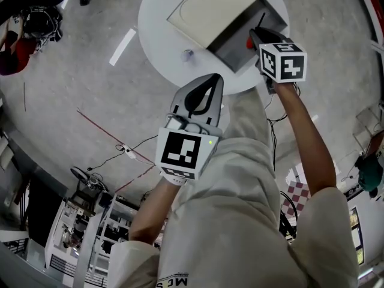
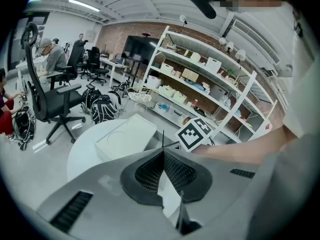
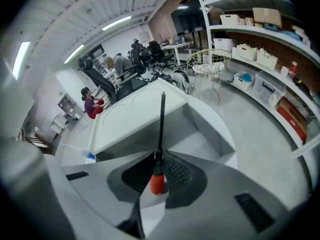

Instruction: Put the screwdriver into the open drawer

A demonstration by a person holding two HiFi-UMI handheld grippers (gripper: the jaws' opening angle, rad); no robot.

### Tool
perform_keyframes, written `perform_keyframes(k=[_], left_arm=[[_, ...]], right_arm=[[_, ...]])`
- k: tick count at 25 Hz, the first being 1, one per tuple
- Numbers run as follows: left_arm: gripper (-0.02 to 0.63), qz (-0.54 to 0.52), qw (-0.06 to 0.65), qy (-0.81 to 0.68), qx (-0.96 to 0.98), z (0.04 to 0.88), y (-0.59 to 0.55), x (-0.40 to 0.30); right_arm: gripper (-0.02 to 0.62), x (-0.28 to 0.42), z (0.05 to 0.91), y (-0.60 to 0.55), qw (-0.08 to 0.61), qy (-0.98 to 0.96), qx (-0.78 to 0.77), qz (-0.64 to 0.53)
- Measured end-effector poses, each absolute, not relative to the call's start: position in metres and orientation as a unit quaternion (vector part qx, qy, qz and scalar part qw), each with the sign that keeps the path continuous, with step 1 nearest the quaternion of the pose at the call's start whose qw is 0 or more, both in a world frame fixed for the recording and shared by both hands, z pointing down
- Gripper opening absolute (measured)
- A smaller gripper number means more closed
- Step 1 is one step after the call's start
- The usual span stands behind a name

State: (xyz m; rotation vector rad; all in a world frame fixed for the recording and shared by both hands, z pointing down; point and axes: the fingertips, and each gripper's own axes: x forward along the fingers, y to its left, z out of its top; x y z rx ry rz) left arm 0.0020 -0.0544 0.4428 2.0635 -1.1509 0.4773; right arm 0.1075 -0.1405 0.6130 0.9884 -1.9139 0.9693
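Observation:
My right gripper [image 1: 256,39] [image 3: 159,156] is shut on the screwdriver. Its red handle [image 1: 251,42] [image 3: 157,182] sticks out behind the jaws. Its black shaft [image 3: 161,116] points forward over the open drawer [image 1: 239,60] [image 3: 214,125] of a white drawer box [image 1: 210,6] [image 2: 124,137] on the round white table [image 1: 157,35]. The drawer looks empty where I can see into it. My left gripper [image 1: 215,78] [image 2: 162,151] hangs at the table's near edge, jaws shut with nothing between them, left of the right gripper's marker cube [image 2: 196,133].
A small bottle with a blue cap [image 1: 188,54] [image 3: 88,155] lies on the table left of the drawer. Office chairs [image 2: 50,101], bags and seated people are on the floor to the left. White shelving [image 2: 210,79] stands behind the table. Cables [image 1: 120,149] run over the floor.

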Motion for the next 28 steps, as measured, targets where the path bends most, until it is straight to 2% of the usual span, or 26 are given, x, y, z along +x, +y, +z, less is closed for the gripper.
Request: perform_keyframes(k=[11,17,28], left_arm=[[0.011,0.184,0.36,-0.454,0.794,0.446,-0.055,-0.002],[0.011,0.177,0.362,-0.458,0.792,0.445,-0.054,-0.006],[0.011,0.175,0.353,-0.461,0.795,0.44,-0.047,-0.012]], right_arm=[[0.113,0.119,0.636,-0.152,0.405,-0.657,0.384,0.507],[0.114,0.121,0.639,-0.158,0.423,-0.641,0.392,0.506],[0.129,0.126,0.628,-0.155,0.409,-0.643,0.421,0.493]])
